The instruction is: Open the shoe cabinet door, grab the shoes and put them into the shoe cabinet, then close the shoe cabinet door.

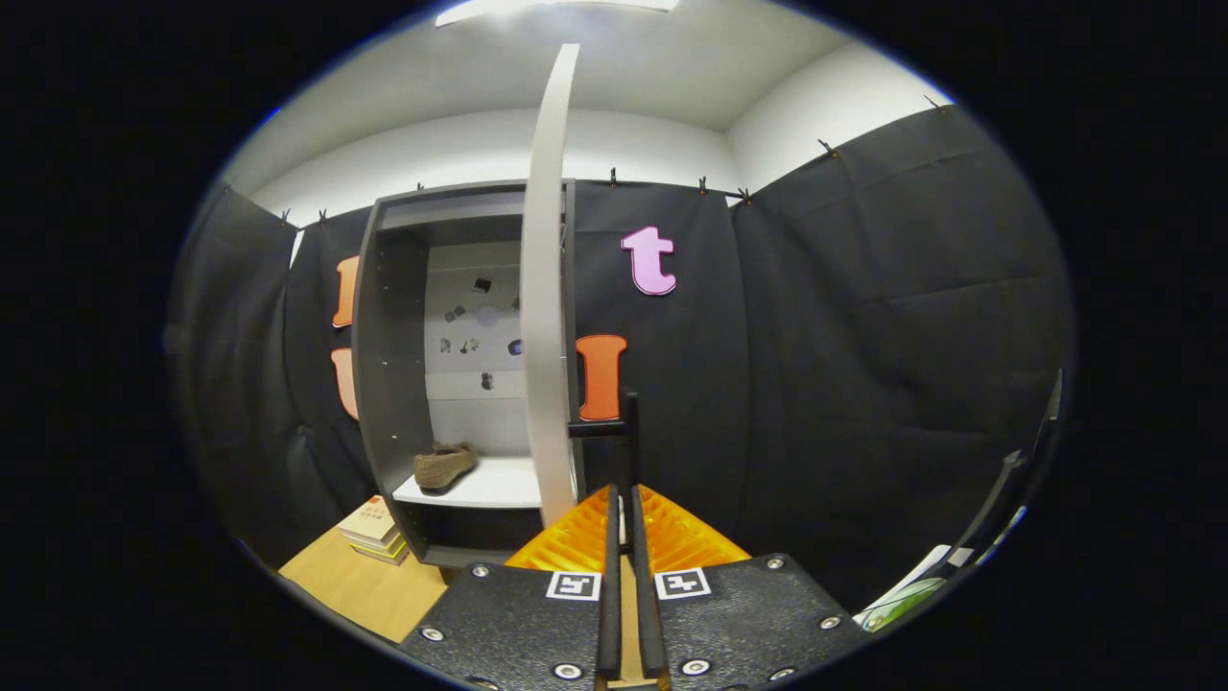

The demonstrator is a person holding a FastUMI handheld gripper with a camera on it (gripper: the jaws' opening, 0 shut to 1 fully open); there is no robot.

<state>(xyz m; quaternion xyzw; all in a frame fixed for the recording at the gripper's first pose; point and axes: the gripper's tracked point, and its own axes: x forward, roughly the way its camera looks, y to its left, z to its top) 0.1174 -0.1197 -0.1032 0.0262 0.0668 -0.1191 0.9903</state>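
The tongs are closed with nothing between them, just beside the open cabinet door. The shoe lies on the cabinet shelf. The door looks stiff and light; its free edge suits a push

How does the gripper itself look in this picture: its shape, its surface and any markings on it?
The gripper has two flat black textured plates with silver screws at their corners. Each plate carries a small square black-and-white marker near the inner edge. Two long thin fingers run forward, close together, with only a narrow slit between them, and ribbed pads flare out beside them. No cable is visible.
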